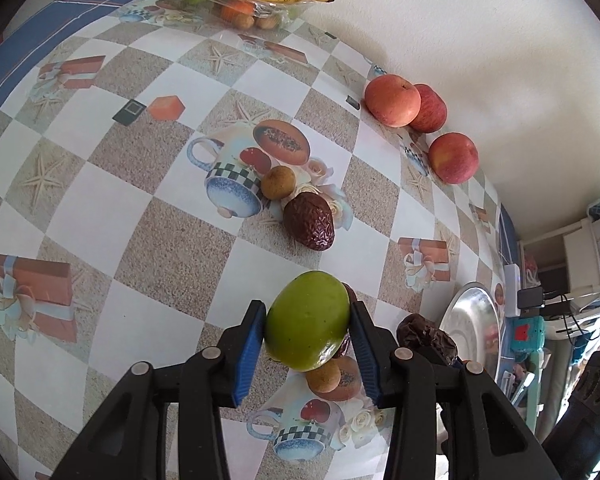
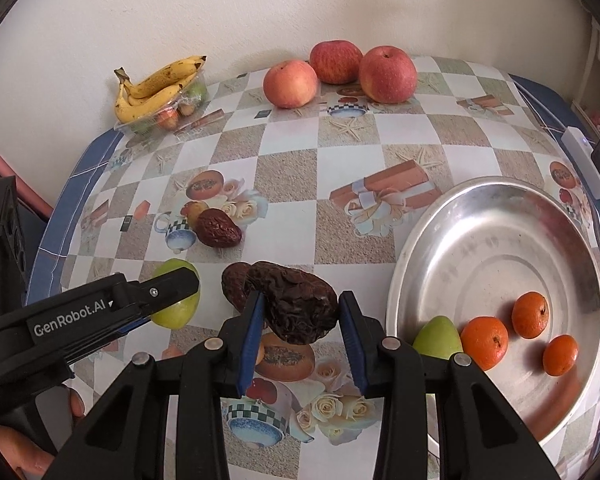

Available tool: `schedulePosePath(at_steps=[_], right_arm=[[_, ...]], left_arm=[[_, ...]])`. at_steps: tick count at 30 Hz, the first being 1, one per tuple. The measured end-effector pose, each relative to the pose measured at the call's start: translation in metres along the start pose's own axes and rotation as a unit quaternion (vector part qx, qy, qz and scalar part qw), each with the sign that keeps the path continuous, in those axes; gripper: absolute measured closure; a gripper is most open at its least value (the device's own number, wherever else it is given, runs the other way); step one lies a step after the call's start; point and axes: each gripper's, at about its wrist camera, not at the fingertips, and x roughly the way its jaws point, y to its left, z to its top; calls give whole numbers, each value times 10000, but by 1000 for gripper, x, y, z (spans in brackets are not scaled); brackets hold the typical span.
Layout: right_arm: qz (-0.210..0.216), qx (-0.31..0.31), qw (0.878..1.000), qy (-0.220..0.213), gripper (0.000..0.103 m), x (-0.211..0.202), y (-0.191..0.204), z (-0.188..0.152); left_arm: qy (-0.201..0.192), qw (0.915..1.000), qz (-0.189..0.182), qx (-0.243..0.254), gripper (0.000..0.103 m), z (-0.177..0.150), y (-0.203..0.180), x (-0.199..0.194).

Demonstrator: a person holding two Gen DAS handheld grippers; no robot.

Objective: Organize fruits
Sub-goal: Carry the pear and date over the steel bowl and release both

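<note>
My left gripper (image 1: 308,332) is shut on a green fruit (image 1: 307,322), which also shows in the right wrist view (image 2: 178,312). My right gripper (image 2: 300,322) is shut on a wrinkled dark date (image 2: 296,302), above the table beside the metal plate (image 2: 500,240). The plate holds three small oranges (image 2: 484,342) and another green fruit (image 2: 438,338). On the table lie a second date (image 2: 234,282), a third date (image 1: 309,220) next to a small brown fruit (image 1: 278,182), and another small brown fruit (image 1: 323,376).
Three red apples (image 2: 386,74) sit at the far edge by the wall. A clear tray (image 2: 160,114) with bananas (image 2: 156,88) and small fruits stands at the far left corner. A white power strip (image 2: 588,162) lies at the table's right edge.
</note>
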Motion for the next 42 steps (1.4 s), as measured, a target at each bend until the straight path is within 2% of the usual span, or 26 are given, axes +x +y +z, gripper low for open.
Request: schedulePosePath(at_steps=[5,8,14,21,27,35,42], right_arm=[[-59,126,9999,-57,63,-2,-7,0],[-247,285,9990,-235,63,-11,-18,2],[-558,963,9926,-477,63,-29,-59,4],[-792,1771,9793,-571,63,-45,-114,-1],[-896,2103,9717,-598,63,-54,-140,-7],[-871,2154,9702,-684,63,-61,-146,-8],[-859,2091,9716,-705,63,-59,-146,-4]], left_arm=[[-4,9998,-27,175,58,-3,-10,1],[-14,9993,-48,369,58,-7,-22,2],[94,9959,-118,890,58,-27,-54,11],[230,9847,-486,1655,58,-62,-107,22],[275,9754,-665,2083,58,-83,-135,29],[87,9732,-736,2175,58,-81,-146,36],[17,9736,-611,2200,57,-78,-150,46]])
